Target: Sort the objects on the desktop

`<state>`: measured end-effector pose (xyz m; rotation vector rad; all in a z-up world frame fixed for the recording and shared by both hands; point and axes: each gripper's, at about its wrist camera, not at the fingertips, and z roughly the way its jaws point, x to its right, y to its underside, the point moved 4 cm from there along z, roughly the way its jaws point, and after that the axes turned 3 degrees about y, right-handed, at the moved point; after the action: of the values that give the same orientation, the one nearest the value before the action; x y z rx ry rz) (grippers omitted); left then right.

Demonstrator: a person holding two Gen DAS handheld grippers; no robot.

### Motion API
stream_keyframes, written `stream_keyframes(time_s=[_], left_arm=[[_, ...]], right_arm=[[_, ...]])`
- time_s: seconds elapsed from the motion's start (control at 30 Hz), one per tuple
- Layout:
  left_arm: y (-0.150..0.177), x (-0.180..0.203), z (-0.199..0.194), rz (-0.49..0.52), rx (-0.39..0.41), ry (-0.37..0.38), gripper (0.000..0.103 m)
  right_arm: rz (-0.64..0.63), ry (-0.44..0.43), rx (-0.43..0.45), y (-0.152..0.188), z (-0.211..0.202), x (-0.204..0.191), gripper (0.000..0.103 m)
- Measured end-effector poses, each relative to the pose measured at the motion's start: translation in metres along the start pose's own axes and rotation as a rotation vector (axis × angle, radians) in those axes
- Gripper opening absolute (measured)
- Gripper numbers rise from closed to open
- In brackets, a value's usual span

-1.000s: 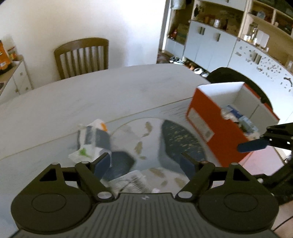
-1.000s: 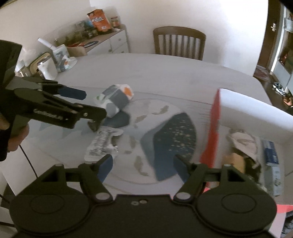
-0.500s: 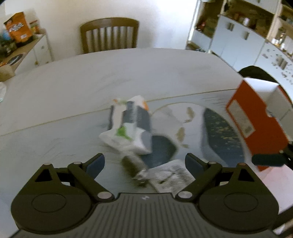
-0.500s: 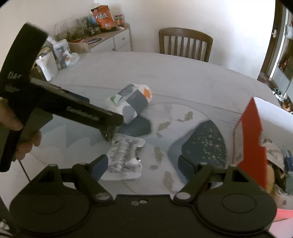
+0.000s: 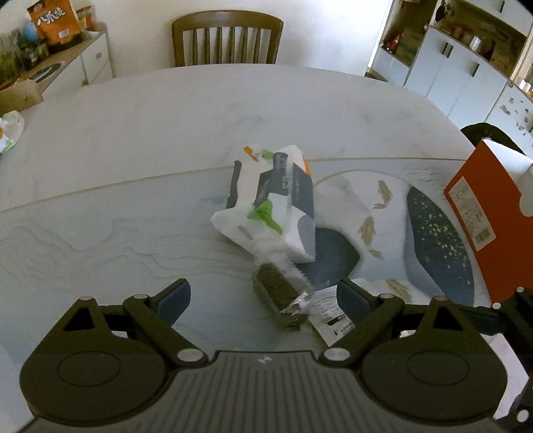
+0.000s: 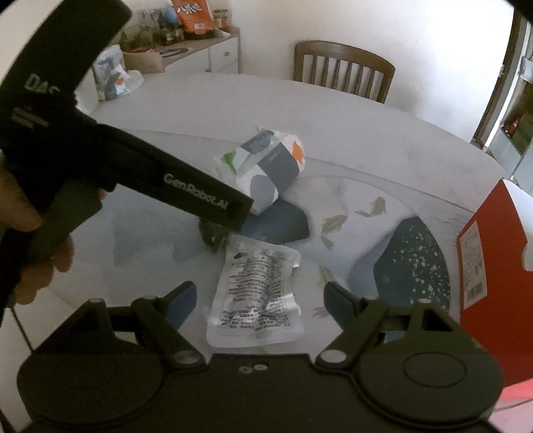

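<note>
A white tissue pack (image 5: 273, 206) with grey, green and orange print lies mid-table; it also shows in the right wrist view (image 6: 263, 166). In front of it lies a small dark snack in clear wrap (image 5: 281, 293), partly hidden by the left gripper in the right view (image 6: 213, 236). A flat silver printed sachet (image 6: 256, 293) lies beside it; its corner shows in the left view (image 5: 333, 319). My left gripper (image 5: 263, 296) is open just above the dark snack. My right gripper (image 6: 258, 294) is open over the sachet. An orange box (image 5: 483, 213) stands at right.
The table (image 5: 166, 133) carries a mat with fish and dark patches (image 5: 433, 233). A wooden chair (image 5: 226, 36) stands at the far side. A cabinet with snack bags (image 5: 53, 23) is at back left. The orange box's side (image 6: 489, 253) is near my right gripper.
Both grippers swung left, away from the orange box. The left one now faces the tissue pack and dark snack. The right one moved over the silver sachet.
</note>
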<state>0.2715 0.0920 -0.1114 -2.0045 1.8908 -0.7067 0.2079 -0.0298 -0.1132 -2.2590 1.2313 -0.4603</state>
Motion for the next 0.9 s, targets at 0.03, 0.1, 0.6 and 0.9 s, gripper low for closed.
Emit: stream_keyframes(time_s=[0.03,0.1,0.6,0.9], left_arm=[[0.0,-0.001,0.001,-0.003,0.0,0.001,0.095],[0.001,-0.001,0.004,-0.012,0.001,0.011,0.095],[0.002,-0.009,0.025,-0.071,-0.01,0.061,0.094],[0.001,-0.009,0.027,-0.062,-0.002,0.08,0.075]], right_arm=[[0.001,0.003,-0.005,0.0,0.004,0.0,0.083],[0.004,0.003,-0.011,-0.001,0.008,-0.002,0.083],[-0.007,0.01,-0.046,-0.002,0.027,-0.005,0.081],[-0.015,-0.015,-0.068,-0.002,0.031,-0.006,0.075]])
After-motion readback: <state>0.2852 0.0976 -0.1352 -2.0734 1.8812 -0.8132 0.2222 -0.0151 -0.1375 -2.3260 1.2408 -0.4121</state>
